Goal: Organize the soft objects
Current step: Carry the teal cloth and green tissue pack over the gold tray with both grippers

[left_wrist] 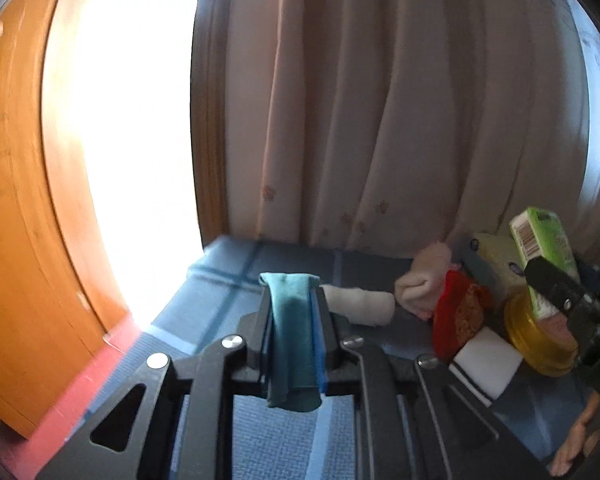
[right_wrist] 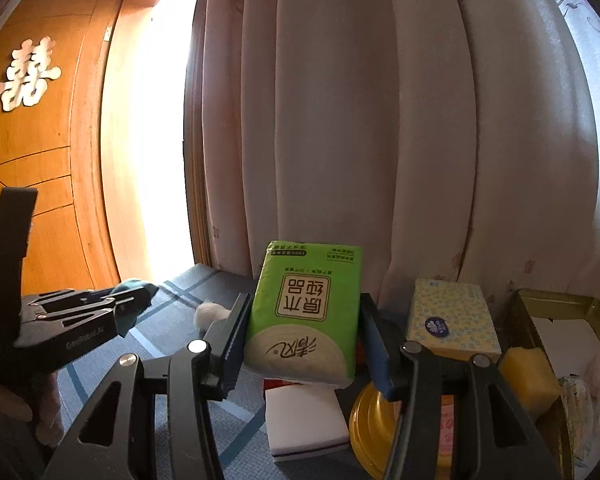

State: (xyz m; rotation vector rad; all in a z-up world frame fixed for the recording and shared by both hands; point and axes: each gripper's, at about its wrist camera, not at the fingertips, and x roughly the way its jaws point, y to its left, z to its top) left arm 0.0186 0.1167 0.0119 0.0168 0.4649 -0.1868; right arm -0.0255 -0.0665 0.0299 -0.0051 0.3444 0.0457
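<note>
My left gripper (left_wrist: 291, 300) is shut on a teal cloth (left_wrist: 290, 332) that drapes over and between its pads, held above the blue checked surface (left_wrist: 228, 296). The same gripper (right_wrist: 134, 306) shows at the left of the right wrist view with the teal cloth (right_wrist: 130, 286) in it. My right gripper (right_wrist: 304, 316) is shut on a green tissue pack (right_wrist: 304, 312), lifted off the surface; in the left wrist view the green pack (left_wrist: 544, 244) sits at the right. A rolled white cloth (left_wrist: 360, 304), a cream sock (left_wrist: 422, 276) and a red pouch (left_wrist: 456, 312) lie behind.
A yellow tissue box (right_wrist: 452, 320), a white sponge block (right_wrist: 306, 420), a gold round lid (right_wrist: 374, 428) and a gold-rimmed box (right_wrist: 548, 328) holding a yellow sponge (right_wrist: 528, 376) crowd the right side. A pale curtain (right_wrist: 380, 120) hangs behind, a wooden door (right_wrist: 32, 160) at left.
</note>
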